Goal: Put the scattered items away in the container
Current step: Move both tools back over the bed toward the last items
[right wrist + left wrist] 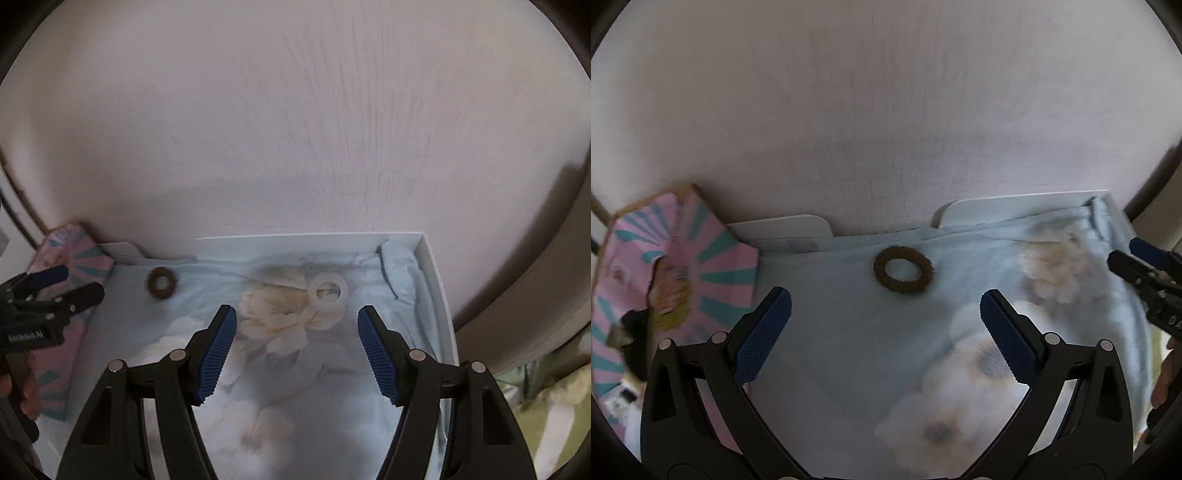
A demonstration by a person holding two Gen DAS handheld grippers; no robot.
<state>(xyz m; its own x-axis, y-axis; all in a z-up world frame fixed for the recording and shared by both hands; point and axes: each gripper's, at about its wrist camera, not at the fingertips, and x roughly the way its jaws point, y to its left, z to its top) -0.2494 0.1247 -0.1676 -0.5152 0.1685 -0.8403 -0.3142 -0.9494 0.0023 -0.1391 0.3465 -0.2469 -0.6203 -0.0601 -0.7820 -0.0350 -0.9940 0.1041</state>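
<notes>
Blue-padded left tongs (885, 306) and right tongs (297, 325) both gape apart, empty, over a white box (439, 280) lined with flowered cloth (258, 369). Brown ring (903, 275) lies ahead of my left; clear ring (330, 291) ahead of my right. I judge a pickup next: lower, close. Pink packet (683, 258) crowds the left edge.

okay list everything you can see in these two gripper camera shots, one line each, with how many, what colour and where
Brown braided hair ring: one, brown, flat on the cloth, ahead of the left gripper.
Translucent white ring: one, milky white, on the cloth ahead of the right gripper.
Floral cloth: one, pale blue with cream flowers, lining the tray.
White shallow tray: one, white, against the wall.
Pink-and-teal patterned box: one, left of the tray.
Left gripper: black, blue pads, open, empty.
Right gripper: black, blue pads, open, empty.
</notes>
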